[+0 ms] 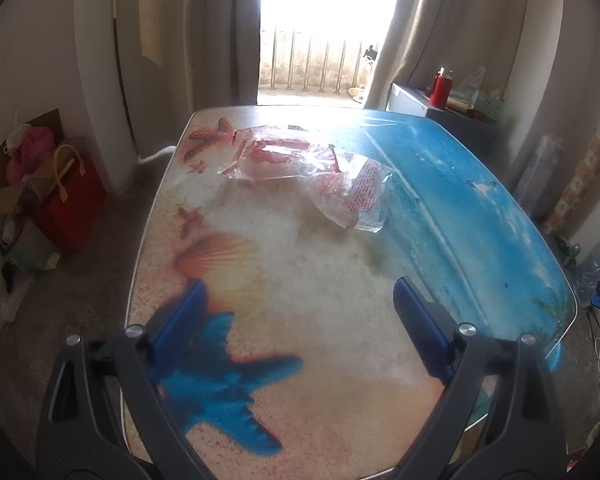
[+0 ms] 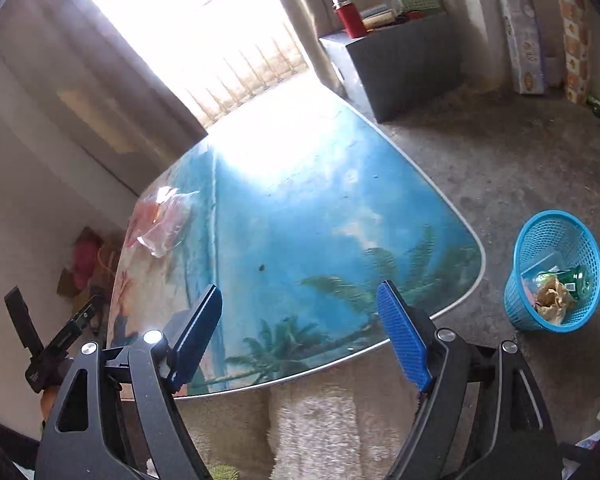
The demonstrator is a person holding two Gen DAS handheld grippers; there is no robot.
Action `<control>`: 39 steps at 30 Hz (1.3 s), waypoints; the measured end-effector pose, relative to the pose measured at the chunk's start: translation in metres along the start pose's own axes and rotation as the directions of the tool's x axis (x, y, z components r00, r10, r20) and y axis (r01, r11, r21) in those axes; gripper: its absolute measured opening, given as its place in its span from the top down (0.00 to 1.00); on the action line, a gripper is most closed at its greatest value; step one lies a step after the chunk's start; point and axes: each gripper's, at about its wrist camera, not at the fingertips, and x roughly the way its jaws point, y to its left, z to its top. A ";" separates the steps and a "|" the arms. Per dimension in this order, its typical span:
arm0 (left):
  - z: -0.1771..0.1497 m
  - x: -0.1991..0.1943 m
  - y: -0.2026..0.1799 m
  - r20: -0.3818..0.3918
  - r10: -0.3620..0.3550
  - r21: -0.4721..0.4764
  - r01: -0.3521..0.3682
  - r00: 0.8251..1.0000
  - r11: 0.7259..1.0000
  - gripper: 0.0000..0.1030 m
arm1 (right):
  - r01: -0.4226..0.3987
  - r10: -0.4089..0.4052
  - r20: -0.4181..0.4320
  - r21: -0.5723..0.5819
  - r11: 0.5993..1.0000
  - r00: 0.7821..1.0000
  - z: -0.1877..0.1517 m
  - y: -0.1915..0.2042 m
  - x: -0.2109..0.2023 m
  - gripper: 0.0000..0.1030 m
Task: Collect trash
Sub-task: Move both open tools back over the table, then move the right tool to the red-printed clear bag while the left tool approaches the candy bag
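A crumpled clear plastic wrapper with red print (image 1: 320, 172) lies on the far part of the beach-print table (image 1: 300, 280); it also shows in the right wrist view (image 2: 162, 226) at the table's far left. My left gripper (image 1: 300, 300) is open and empty, above the table's near end, well short of the wrapper. My right gripper (image 2: 300, 312) is open and empty over the table's near right corner (image 2: 440, 300). A blue mesh trash basket (image 2: 552, 272) stands on the floor to the right of the table, holding a green bottle and crumpled paper.
A dark cabinet (image 2: 400, 64) with a red flask (image 2: 350, 16) stands at the back right. A red bag (image 1: 70, 200) and boxes sit on the floor at the left. Curtains frame a bright balcony door. A fluffy mat (image 2: 320, 420) lies below the table's near edge.
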 end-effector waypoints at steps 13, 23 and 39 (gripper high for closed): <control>-0.011 0.039 0.039 -0.111 0.067 -0.033 -0.071 0.992 0.997 0.13 | -0.058 0.036 -0.187 -0.112 0.992 0.982 0.059 0.123 0.145 0.24; -0.003 0.051 0.047 -0.129 0.098 -0.019 -0.102 0.987 0.995 0.13 | 0.049 -0.091 -0.160 -0.251 0.967 0.983 0.086 0.167 0.214 0.24; 0.003 0.057 0.039 -0.154 0.057 0.042 -0.052 0.986 0.998 0.13 | 0.123 -0.173 -0.108 -0.362 0.924 0.979 0.087 0.177 0.241 0.83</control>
